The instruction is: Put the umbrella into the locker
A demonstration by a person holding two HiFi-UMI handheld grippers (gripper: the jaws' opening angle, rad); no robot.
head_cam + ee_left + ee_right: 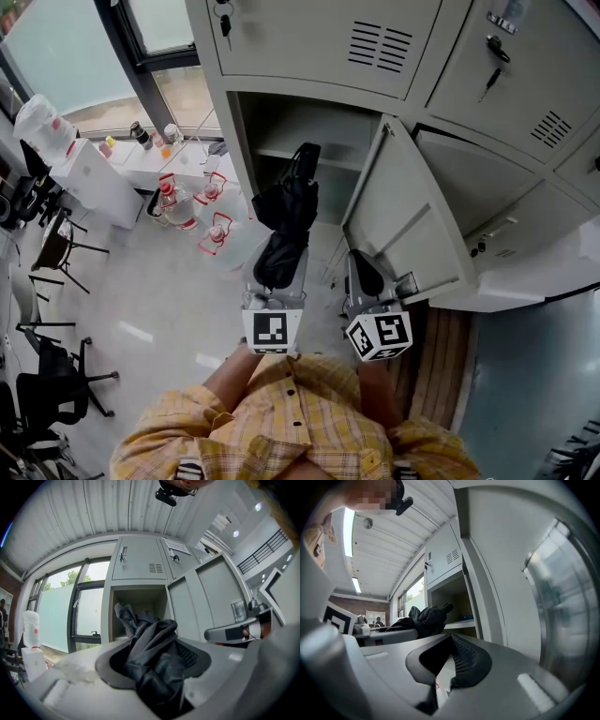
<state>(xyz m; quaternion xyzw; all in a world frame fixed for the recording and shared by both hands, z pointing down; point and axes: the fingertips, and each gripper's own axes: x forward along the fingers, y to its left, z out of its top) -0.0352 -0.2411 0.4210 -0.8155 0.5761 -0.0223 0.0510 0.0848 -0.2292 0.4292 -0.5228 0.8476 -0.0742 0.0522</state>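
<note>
The left gripper is clamped at a middling width on the lower end of the black folded umbrella. The bunched fabric fills the gap between its jaws. The umbrella reaches from the gripper toward 12 o'clock in the head view, and its tip is at the mouth of the locker's open compartment but not yet inside. At 3 o'clock of it, the right gripper has its jaws only narrowly apart with nothing between them, just beside the swung-out locker door. The step in hand looks like the carry-in. The next move likely calls for pushing the umbrella straight on toward 12 o'clock, clear of the inner shelf and the door edge at 2 o'clock, before releasing it.
</note>
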